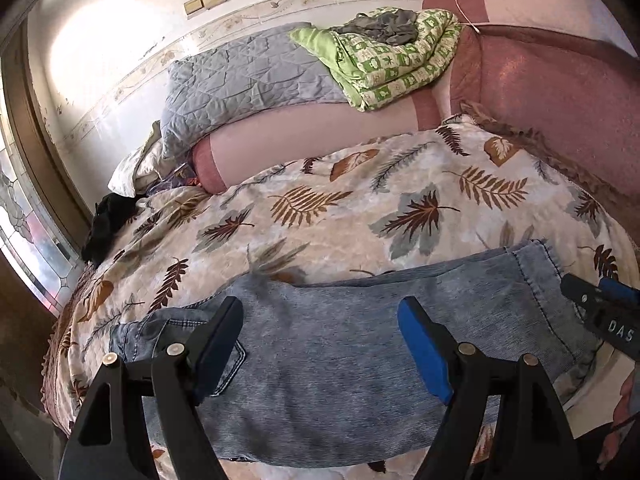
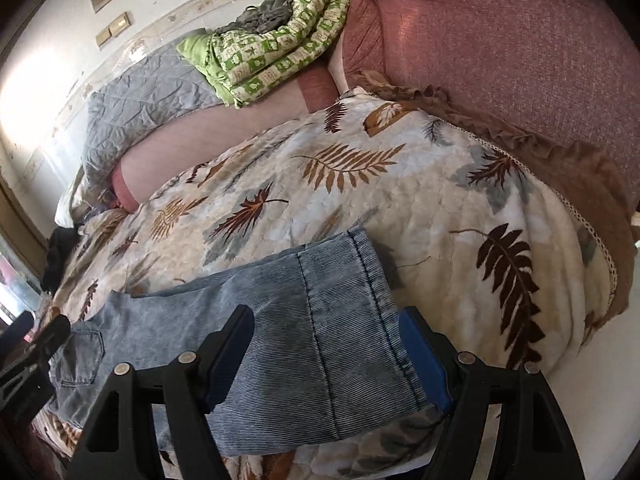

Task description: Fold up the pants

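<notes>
A pair of light blue jeans [image 1: 340, 344] is laid flat across the near part of a leaf-patterned blanket [image 1: 320, 208], with the legs doubled over one another.

In the left wrist view the waist end of the jeans is shown at the left, with a stitched pocket [image 1: 230, 368] just beside the inner left finger, and the hem end is seen at the right. A dark garment [image 1: 106, 220] at the far left edge of the blanket and a bright window [image 1: 24, 248] are seen clearly only here. The tip of the right gripper [image 1: 600, 312] enters at the right edge, close to the hem corner; whether it touches the cloth cannot be told from this view.

In the right wrist view the hem end [image 2: 360, 280] is shown closely, with its double stitching and a centre seam, and a back pocket [image 2: 78, 356] is seen further left. A brown ruffled edge [image 2: 520, 148] of the blanket and a reddish headboard [image 2: 520, 40] fill the right side. Part of the left gripper is seen at the left edge, near the waist.

A grey quilt [image 1: 248, 80] and a folded green checked quilt [image 1: 400, 60] lie behind, against the wall.

The left gripper [image 1: 320, 344] is spread wide above the middle of the jeans, nothing being held between its fingers. The right gripper [image 2: 326, 356] is likewise spread wide over the hem end, its blue pad [image 2: 424, 364] lying by the hemmed edge, with no cloth pinched.
</notes>
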### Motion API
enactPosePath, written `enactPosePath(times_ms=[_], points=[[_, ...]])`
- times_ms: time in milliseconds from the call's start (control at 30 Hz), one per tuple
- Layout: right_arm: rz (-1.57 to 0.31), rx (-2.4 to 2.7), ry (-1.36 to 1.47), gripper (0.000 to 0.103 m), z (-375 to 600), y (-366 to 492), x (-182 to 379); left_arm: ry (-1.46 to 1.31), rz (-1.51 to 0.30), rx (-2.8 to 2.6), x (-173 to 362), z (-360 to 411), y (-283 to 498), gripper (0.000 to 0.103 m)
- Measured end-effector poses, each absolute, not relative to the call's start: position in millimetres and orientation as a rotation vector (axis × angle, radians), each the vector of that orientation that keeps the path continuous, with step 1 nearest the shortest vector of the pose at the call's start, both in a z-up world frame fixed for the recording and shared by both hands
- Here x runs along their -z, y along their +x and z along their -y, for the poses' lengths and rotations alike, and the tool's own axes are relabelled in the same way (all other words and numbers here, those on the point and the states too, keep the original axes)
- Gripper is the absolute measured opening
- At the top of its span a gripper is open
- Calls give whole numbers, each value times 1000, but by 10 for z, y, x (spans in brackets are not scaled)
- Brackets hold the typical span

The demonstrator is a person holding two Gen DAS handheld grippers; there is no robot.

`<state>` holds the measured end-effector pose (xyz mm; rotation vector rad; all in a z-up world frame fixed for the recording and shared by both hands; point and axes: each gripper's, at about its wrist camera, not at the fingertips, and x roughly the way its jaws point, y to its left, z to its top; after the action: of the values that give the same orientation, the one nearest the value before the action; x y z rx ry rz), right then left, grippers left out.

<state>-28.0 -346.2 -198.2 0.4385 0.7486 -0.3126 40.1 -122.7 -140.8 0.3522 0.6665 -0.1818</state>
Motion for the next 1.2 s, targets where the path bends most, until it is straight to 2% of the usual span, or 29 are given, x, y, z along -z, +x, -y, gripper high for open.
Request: enactPosePath(times_ms=[733, 1200], points=[[-713, 194, 162, 78, 2725, -94, 1891, 194, -645, 91, 1333, 413, 580, 80], [-708, 189, 165, 78, 2704, -94, 1900, 193, -641, 93, 1341, 406, 575, 80]])
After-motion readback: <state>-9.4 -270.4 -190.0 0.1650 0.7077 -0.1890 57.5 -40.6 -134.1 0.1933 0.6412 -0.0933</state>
